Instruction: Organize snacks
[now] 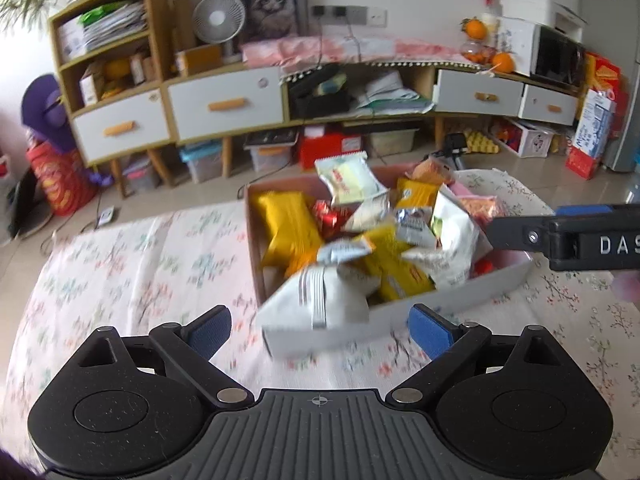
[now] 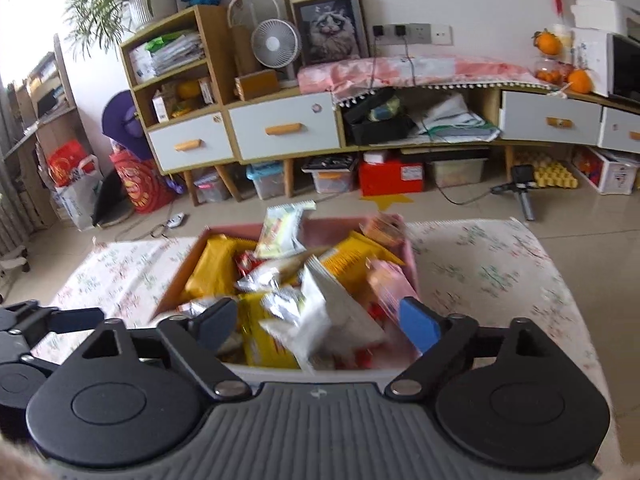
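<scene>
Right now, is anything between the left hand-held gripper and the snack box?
Nothing visible. The open left hand-held gripper faces the snack box across bare tablecloth; a white packet hangs over the near wall.

White raised letters "DAS" stood on black body of right gripper (image 1: 592, 240), entering left wrist view from right edge; word ran off frame, rest not visible. Print on snack packets in pink cardboard box (image 2: 320, 227) was blurred, unreadable in both views. Blue-and-white carton (image 1: 595, 130) against right wall carried blue markings, too small to read. Red bag with yellow pattern (image 2: 138, 188) on floor showed characters, not legible. No other readable text, numbers or signs.
</scene>
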Demonstrator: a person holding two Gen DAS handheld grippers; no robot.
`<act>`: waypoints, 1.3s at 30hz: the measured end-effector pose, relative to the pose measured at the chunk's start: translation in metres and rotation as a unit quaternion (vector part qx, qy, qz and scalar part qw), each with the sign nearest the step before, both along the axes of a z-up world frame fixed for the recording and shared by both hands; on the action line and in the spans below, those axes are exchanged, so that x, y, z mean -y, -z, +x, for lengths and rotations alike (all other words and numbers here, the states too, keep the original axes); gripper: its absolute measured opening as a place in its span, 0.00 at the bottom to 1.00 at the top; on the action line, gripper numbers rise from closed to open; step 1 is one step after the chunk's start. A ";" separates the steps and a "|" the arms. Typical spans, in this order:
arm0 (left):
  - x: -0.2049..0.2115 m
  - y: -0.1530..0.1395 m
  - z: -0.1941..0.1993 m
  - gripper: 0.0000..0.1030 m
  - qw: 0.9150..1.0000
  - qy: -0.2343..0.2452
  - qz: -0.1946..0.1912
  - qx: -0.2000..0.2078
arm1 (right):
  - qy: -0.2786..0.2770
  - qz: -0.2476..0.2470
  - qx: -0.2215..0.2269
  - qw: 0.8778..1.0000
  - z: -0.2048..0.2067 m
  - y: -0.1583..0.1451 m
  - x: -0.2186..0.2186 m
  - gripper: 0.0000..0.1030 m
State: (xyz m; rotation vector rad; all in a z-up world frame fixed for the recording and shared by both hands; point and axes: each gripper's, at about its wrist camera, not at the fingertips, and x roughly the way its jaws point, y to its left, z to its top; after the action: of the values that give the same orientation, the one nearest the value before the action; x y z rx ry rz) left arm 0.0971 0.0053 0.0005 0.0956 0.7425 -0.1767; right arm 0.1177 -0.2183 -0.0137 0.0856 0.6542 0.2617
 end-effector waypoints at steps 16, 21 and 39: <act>0.002 -0.009 -0.064 1.00 0.997 -0.069 -0.008 -0.039 | 0.020 -0.070 -0.034 0.997 -0.054 -0.003 -0.009 1.00; -0.003 -0.007 -0.074 1.00 0.994 -0.097 -0.016 -0.055 | 0.035 -0.072 -0.048 0.996 -0.071 0.000 -0.008 1.00; -0.007 -0.004 -0.068 1.00 0.990 -0.129 -0.008 -0.054 | 0.067 -0.109 -0.075 0.989 -0.066 0.021 -0.012 1.00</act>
State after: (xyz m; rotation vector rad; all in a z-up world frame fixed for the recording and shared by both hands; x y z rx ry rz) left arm 0.0296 0.0124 0.0043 -0.0262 0.8529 0.0594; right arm 0.0513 -0.2067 -0.0346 -0.0614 0.8195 0.0540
